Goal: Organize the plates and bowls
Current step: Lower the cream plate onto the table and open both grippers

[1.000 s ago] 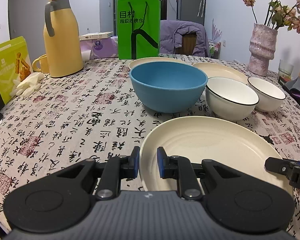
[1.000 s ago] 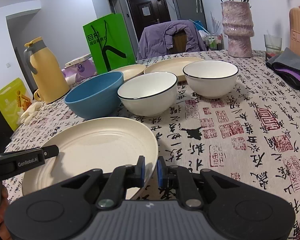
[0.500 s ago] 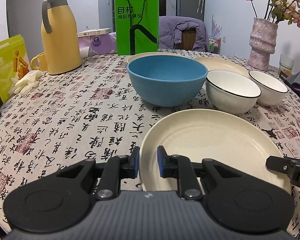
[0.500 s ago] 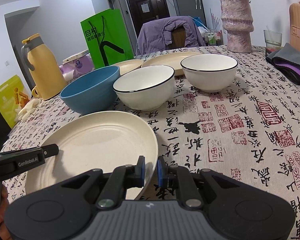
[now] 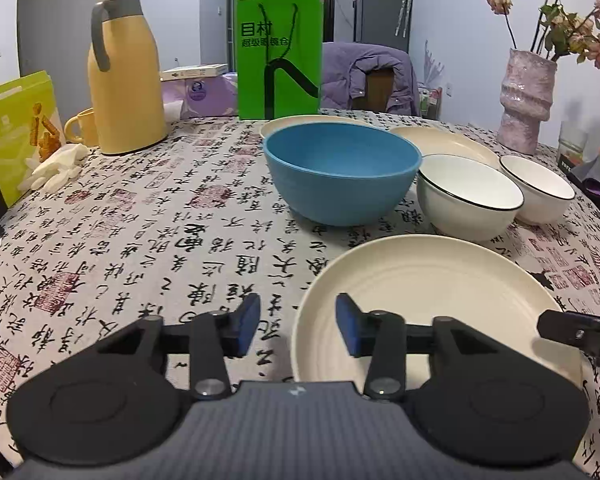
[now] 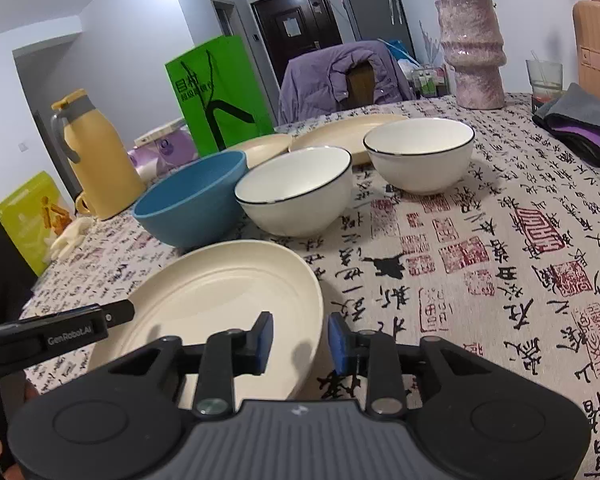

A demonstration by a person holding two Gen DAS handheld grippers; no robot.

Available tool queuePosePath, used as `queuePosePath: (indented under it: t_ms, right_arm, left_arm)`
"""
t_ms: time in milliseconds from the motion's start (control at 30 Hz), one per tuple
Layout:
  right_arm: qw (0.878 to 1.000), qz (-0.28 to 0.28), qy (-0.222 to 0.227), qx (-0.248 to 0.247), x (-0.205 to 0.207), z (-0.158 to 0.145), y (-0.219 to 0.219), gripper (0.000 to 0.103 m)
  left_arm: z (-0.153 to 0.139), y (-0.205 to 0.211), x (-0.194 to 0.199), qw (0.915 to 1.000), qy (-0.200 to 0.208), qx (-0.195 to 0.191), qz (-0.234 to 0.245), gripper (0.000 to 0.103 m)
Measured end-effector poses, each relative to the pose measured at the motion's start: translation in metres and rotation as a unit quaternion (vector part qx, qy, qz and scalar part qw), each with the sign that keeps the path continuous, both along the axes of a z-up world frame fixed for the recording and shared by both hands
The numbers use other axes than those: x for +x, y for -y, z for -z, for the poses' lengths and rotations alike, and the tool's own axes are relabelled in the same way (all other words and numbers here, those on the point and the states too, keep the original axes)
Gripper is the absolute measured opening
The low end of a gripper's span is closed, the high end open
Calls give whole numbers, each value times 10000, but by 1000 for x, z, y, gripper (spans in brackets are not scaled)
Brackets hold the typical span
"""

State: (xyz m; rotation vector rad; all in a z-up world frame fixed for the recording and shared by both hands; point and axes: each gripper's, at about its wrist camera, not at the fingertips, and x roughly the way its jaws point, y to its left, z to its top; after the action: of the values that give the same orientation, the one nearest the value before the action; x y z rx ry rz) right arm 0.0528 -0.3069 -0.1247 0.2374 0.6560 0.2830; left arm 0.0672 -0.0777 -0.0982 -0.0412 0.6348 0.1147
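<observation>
1. Left gripper (image 5: 298,330) and right gripper (image 6: 300,340) straddled opposite rims of the near cream plate (image 5: 424,296), jaws opening, pads clear, probably releasing it flat.
2. Beyond: blue bowl (image 5: 342,174), two white bowls (image 6: 296,196), unstacked.
3. Farthest: two more plates (image 6: 340,132).

**Two low wrist cams, both aimed across the same table**

Left wrist view sits low and close at the near-left edge of the cream plate (image 5: 420,300), angled slightly down, facing the green bag (image 5: 279,54) at the far side. Right wrist view sits just as low at the plate's (image 6: 220,300) near-right edge, facing the same way. Both share the plate, the blue bowl (image 5: 340,176) behind it and the bag (image 6: 220,96).
</observation>
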Motion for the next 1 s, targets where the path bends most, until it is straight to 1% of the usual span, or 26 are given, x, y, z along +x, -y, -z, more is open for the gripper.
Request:
queuePosePath:
  t_ms: [33, 67, 100, 133, 167, 200, 233, 267, 300, 333, 367, 433, 467, 600, 700, 767, 933, 1000]
  right_arm:
    - [10000, -3, 25, 20, -1, -1, 1, 39]
    - [10000, 0, 40, 34, -1, -2, 1, 48]
    - [10000, 6, 56, 50, -1, -2, 2, 56]
    - [9999, 3, 81, 67, -2, -3, 3, 59]
    - [9999, 7, 99, 80, -2, -3, 3, 63]
    - [9999, 14, 115, 94, -2, -4, 4, 71]
    - [9999, 21, 132, 109, -3, -5, 5, 75]
    - [9998, 22, 155, 123, -3, -6, 6, 83]
    - [9997, 18, 177, 136, -3, -6, 6, 88]
    - [9997, 7, 201, 148, -4, -7, 7, 90]
    - [9997, -1, 214, 151, -4, -8, 7, 95]
    - [9996, -8, 239, 142, -5, -10, 7, 99]
    - [9996, -7, 244, 134, -5, -11, 6, 103]
    - [9995, 2, 284, 130, -7, -14, 7, 103]
    - [9995, 19, 292, 129, -8, -15, 7, 103]
    - [9995, 16, 305, 117, -9, -16, 6, 103]
    - [9994, 22, 332, 123, -9, -20, 6, 103]
    - [9993, 23, 340, 146, -10, -21, 6, 103]
  left_arm:
    - [-1, -2, 0, 10000, 0, -33, -11, 54]
    - [-1, -4, 0, 10000, 5, -70, -13, 57]
    - [-2, -6, -1, 10000, 16, -89, -20, 64]
    - [-3, -8, -2, 10000, 38, -86, -34, 74]
    - [-4, -10, -3, 9999, 84, -65, -46, 79]
    - [-5, -11, -4, 9999, 133, -47, -50, 86]
    - [-7, -12, -6, 9998, 170, -27, -55, 91]
    - [-8, -13, -7, 9998, 198, -19, -51, 95]
    - [-9, -14, -8, 9997, 229, -31, -35, 103]
    - [-10, -16, -9, 9996, 262, -50, -12, 103]
    - [-11, -17, -10, 9996, 279, -72, 25, 103]
    - [-13, -18, -12, 9995, 283, -97, 52, 103]
    - [-13, -19, -13, 9994, 326, -96, 46, 103]
    - [-16, -23, -18, 9990, 438, -116, 25, 103]
    - [-18, -29, -19, 9987, 413, -308, 47, 103]
    - [-20, -32, -20, 9985, 420, -354, 32, 103]
    - [-25, -36, -22, 9986, 460, -252, 27, 103]
    - [-27, -38, -22, 9984, 489, -276, 14, 103]
